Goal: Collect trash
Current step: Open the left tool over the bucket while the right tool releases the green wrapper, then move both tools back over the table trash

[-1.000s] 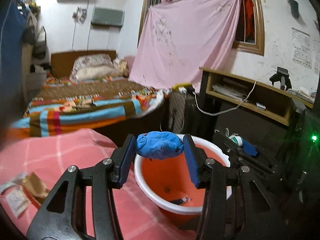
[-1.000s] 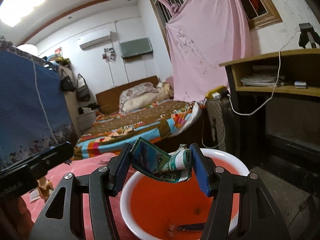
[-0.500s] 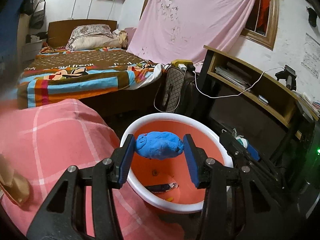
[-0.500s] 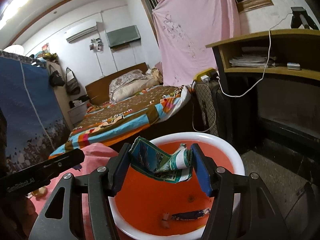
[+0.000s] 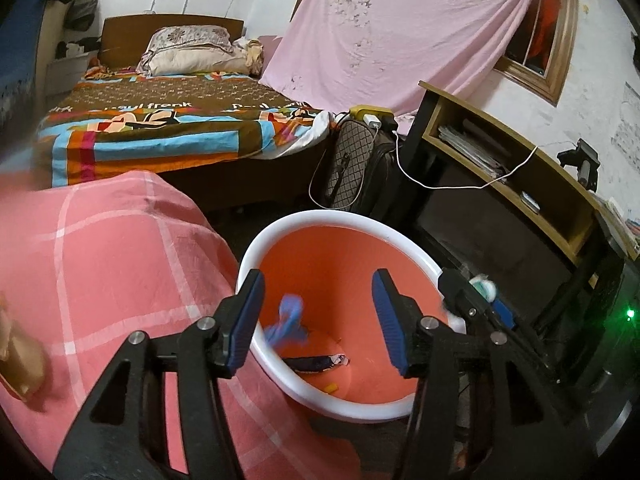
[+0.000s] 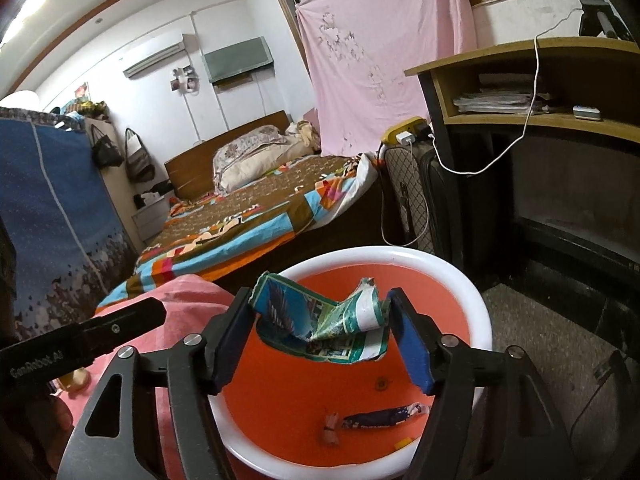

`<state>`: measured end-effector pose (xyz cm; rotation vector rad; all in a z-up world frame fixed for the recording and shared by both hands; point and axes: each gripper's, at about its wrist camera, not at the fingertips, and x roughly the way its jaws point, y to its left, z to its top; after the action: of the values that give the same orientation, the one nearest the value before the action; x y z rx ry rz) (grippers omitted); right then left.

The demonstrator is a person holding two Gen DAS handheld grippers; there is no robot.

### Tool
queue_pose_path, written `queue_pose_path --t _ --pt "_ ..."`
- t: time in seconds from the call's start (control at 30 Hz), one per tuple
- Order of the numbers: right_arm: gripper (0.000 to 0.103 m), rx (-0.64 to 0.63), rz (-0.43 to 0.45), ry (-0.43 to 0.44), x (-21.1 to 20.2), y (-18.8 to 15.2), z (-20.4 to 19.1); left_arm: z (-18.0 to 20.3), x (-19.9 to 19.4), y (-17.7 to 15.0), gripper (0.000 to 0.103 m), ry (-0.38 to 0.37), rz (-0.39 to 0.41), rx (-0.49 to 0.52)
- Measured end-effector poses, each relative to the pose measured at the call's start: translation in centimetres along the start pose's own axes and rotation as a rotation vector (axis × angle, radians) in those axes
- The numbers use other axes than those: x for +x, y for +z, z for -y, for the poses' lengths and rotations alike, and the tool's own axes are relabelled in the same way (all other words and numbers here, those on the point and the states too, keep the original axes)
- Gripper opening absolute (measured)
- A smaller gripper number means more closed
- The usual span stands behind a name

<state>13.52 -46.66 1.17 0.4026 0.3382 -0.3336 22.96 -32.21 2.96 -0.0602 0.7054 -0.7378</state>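
The right tool (image 6: 320, 334) pinches a crumpled wrapper (image 6: 324, 326) — above the orange basin (image 6: 476, 300).

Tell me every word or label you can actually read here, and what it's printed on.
"paul frank": on the brown band of the bedspread.
"GenRobot.AI": on the left gripper's black body, seen in the right wrist view.
Print on the crumpled wrapper: too creased to read.
Wrapper in the orange bin: too small.

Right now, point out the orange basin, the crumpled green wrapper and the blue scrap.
orange basin (image 5: 320, 216): left wrist view, far white rim.
crumpled green wrapper (image 6: 340, 328): right wrist view, middle crease, between the right gripper's pads.
blue scrap (image 5: 289, 320): left wrist view, blurred middle, inside the basin.
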Motion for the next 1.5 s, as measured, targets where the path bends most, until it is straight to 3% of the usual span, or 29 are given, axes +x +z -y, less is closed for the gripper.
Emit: queue_pose_path --t 0.17,0.33,0.47,0.63,0.7,0.77,1.2,1.37,1.5 --pt "0.075 0.000 0.000 0.000 0.0 0.0 0.0 -0.5 -0.3 0.1 0.043 0.001 0.009 -0.023" --pt "0.077 -0.002 0.017 0.005 -0.2 0.1 -0.1 -1.1 -1.8 -0.1 0.048 0.052 0.072 -0.021" --pt "0.081 -0.006 0.074 0.031 -1.1 0.4 -0.7 -2.1 -3.8 -0.2 0.062 0.103 0.138 -0.034" --pt "0.090 -0.024 0.161 0.078 -2.5 0.7 -2.2 -4.2 -6.8 -0.5 0.072 0.163 0.220 -0.067" --pt "0.103 -0.037 0.198 0.100 -3.1 0.8 -2.9 -5.0 -8.0 -0.8 0.079 0.190 0.255 -0.080" --pt "0.103 -0.053 0.238 0.121 -3.7 0.8 -3.7 -5.9 -9.5 -1.1 0.090 0.231 0.300 -0.093" --pt "0.103 -0.187 0.405 0.322 -7.2 0.0 -10.9 -10.9 -17.7 -4.8 0.090 0.470 0.466 -0.117" --pt "0.103 -0.217 0.415 0.406 -7.7 -0.4 -13.7 -13.8 -20.5 -5.9 0.090 0.544 0.501 -0.141" --pt "0.103 -0.257 0.373 0.474 -7.3 -0.8 -16.1 -15.5 -21.8 -6.8 0.090 0.582 0.505 -0.126"
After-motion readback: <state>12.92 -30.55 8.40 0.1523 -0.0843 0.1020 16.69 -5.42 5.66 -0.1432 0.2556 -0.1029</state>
